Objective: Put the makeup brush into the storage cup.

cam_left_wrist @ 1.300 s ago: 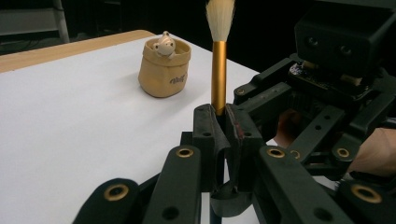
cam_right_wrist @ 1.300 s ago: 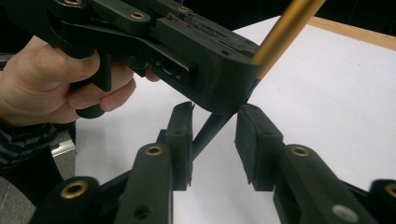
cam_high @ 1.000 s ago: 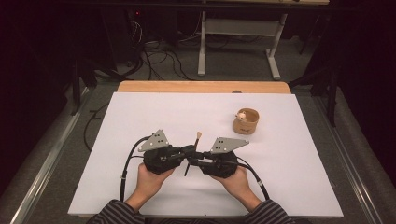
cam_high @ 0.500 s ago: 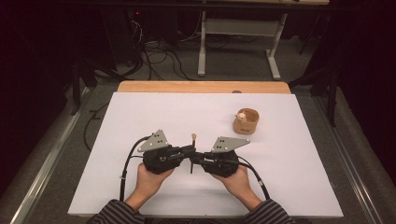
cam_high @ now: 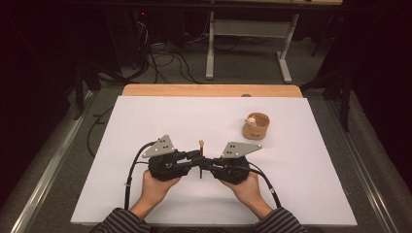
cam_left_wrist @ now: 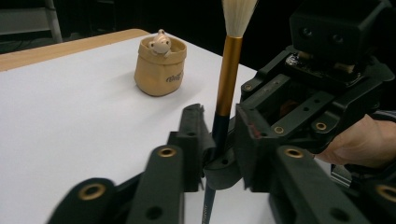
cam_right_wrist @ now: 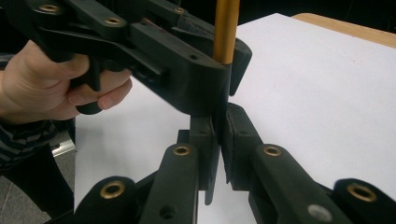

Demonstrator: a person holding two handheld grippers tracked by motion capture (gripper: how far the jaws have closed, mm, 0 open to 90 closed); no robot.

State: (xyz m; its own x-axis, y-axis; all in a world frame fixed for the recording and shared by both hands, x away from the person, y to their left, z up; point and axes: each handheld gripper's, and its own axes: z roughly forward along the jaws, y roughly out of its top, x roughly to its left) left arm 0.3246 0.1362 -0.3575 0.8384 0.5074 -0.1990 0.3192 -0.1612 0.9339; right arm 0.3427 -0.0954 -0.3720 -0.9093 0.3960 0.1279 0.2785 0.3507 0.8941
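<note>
- My right claw [cam_right_wrist: 215, 154] is clamped tight on the dark lower handle of the calligraphy brush [cam_left_wrist: 228, 79], holding it upright just above the white surface [cam_high: 145, 121], near my edge of it.
- My left claw [cam_left_wrist: 218, 140] sits higher on the same handle, where black meets gold. Its jaws have just been opening, and the brush stands between them with the pads slack.
- Risk: with one narrow grip low down, the tall brush may tilt or twist if my left claw brushes it while backing off.
- Farther off, well apart, stands a small tan sack-shaped holder [cam_high: 256, 126] with a figurine; a swinging brush tip would miss it.
</note>
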